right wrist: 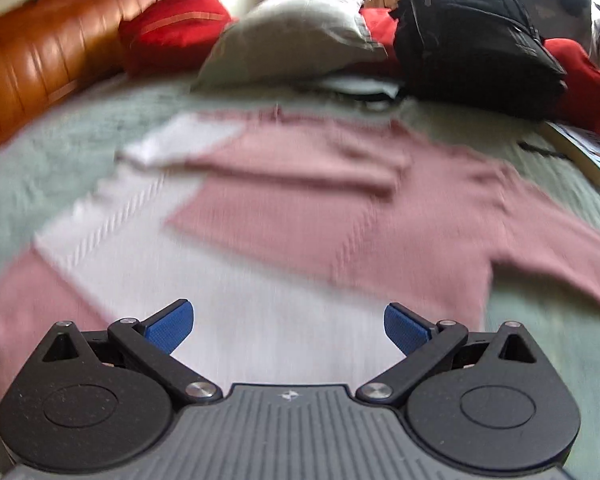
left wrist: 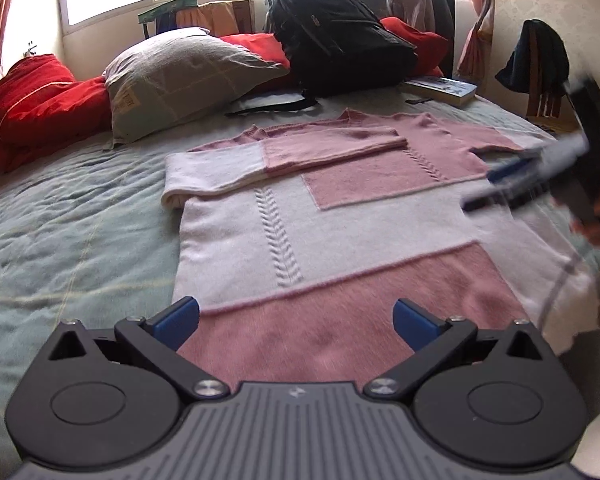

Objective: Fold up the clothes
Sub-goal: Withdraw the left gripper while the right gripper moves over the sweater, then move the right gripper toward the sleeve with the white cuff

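**Sweater: one sleeve folded, one to go**

Bed (left wrist: 60,200): bears all below.
Sweater (left wrist: 320,220), pink and white: flat on the bed, front up. One sleeve (left wrist: 300,152) crosses the chest; other sleeve (right wrist: 560,264) lies outstretched (body folds also remain, by my estimate).
Left gripper (left wrist: 296,324): spread, empty, above the hem.
Right gripper (right wrist: 288,326): spread, empty, over the midsection.

— We find the left gripper (left wrist: 296,322) with jaws spread wide, empty, poised over the near hem of the sweater (left wrist: 320,216).

— Agreed. We find the right gripper (right wrist: 288,326) likewise spread and empty, above the sweater's pale middle band; from the left wrist view it appears blurred, over the sweater's right edge.
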Motion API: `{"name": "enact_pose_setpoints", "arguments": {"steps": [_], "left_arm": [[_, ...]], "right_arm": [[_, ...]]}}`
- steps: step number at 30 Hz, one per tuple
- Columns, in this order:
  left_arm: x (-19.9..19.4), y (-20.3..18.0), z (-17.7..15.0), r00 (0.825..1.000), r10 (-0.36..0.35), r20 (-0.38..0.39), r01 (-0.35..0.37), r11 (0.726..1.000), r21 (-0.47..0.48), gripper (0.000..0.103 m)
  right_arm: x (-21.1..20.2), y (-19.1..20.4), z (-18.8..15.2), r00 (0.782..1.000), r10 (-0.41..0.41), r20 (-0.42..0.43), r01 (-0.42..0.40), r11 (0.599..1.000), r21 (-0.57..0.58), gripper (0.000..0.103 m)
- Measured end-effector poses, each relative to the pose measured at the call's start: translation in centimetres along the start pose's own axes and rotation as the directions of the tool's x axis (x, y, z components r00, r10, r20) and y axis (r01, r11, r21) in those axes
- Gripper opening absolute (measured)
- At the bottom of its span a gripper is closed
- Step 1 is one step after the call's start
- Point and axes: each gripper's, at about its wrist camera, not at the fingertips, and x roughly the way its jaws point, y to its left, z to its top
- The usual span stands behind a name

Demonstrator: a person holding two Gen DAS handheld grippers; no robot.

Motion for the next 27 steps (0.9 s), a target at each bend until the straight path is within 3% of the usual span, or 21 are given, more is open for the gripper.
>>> {"name": "enact_pose_setpoints", "arguments": {"steps": [7,14,21,27], "left_arm": [[-2.3,-0.9,-1.2,1.000,0.006,-0.011,-0.007,1.000,-0.015,0.102],[-2.5,-0.7,-2.4,0.998,-0.059,-0.008,0.059,0.998,-0.025,0.102],[1.0,-1.6,-2.8,0.990,-0.144,-0.004,0.144,0.989,-0.046,0.102],[3.7,-2.8,-3.9,0.981,-0.182,-0.068,0.177,0.981,-0.075,0.102]], "right_arm": [[-2.2,2.4,-6.5,0.998,-0.058,-0.003,0.058,0.998,-0.014,0.103],[-3.7,2.4,-10.2,0.991,-0.120,0.050,0.114,0.986,0.119,0.103],[-3.6,3.1,-10.8,0.982,-0.170,0.080,0.159,0.979,0.131,0.103],[-3.7,3.2,-11.1,0.980,-0.169,0.101,0.156,0.979,0.129,0.103]]}}
